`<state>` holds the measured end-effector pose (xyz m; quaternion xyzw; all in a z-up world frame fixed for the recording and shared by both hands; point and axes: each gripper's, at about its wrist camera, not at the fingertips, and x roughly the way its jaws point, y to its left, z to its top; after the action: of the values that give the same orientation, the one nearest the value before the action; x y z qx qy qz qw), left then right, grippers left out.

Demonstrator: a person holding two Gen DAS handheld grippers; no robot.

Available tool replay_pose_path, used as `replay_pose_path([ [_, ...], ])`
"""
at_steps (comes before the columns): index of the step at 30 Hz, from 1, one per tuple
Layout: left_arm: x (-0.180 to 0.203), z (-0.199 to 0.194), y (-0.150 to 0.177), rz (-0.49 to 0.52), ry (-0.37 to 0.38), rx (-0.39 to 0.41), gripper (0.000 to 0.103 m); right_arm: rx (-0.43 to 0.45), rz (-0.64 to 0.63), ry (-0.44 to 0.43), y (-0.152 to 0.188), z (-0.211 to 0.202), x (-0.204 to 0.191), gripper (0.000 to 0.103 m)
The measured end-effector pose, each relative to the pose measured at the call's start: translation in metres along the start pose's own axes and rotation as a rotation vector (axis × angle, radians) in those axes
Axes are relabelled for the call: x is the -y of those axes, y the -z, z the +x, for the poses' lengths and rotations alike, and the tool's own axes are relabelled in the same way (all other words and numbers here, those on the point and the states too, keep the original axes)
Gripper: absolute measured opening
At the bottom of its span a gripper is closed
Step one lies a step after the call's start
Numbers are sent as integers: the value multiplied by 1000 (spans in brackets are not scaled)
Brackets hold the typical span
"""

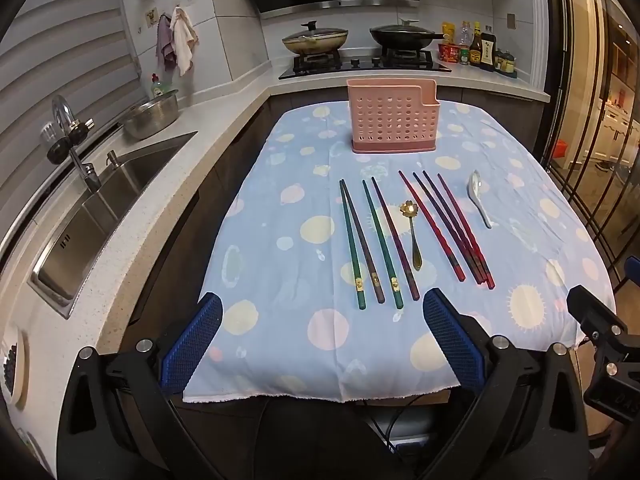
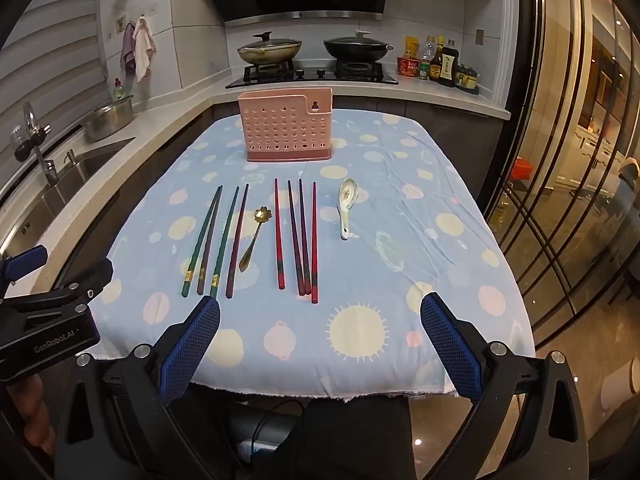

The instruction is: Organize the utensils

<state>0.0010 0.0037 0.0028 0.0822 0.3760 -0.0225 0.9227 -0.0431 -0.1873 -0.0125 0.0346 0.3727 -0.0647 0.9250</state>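
A pink perforated utensil holder (image 1: 392,123) (image 2: 285,127) stands upright at the far end of the table. In front of it lie several green and dark chopsticks (image 1: 370,240) (image 2: 216,240), a gold flower spoon (image 1: 413,232) (image 2: 254,236), several red and dark chopsticks (image 1: 448,228) (image 2: 298,236) and a white ceramic spoon (image 1: 479,198) (image 2: 345,206). My left gripper (image 1: 322,312) is open and empty above the table's near edge. My right gripper (image 2: 320,312) is open and empty, also at the near edge.
The table wears a blue cloth with pastel dots (image 1: 280,240) (image 2: 420,240). A sink (image 1: 100,208) and a steel bowl (image 1: 150,114) are on the counter at left. A stove with two pans (image 1: 360,38) and bottles (image 1: 478,46) is behind. Glass doors (image 2: 560,200) are at right.
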Motion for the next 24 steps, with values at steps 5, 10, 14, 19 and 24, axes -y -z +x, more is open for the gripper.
replay_pose_path([
  [5, 2, -1, 1, 3, -3, 2, 96, -1, -1, 0, -1, 0, 1, 96],
  [10, 2, -1, 1, 4, -3, 2, 96, -1, 0, -2, -1, -1, 0, 96],
  [14, 3, -1, 1, 5, -4, 2, 96, 0, 1, -2, -1, -1, 0, 96],
  [19, 3, 0, 1, 5, -7, 2, 96, 0, 1, -1, -1, -1, 0, 96],
  [24, 3, -1, 1, 8, -6, 2, 96, 0, 0, -2, -1, -1, 0, 96],
])
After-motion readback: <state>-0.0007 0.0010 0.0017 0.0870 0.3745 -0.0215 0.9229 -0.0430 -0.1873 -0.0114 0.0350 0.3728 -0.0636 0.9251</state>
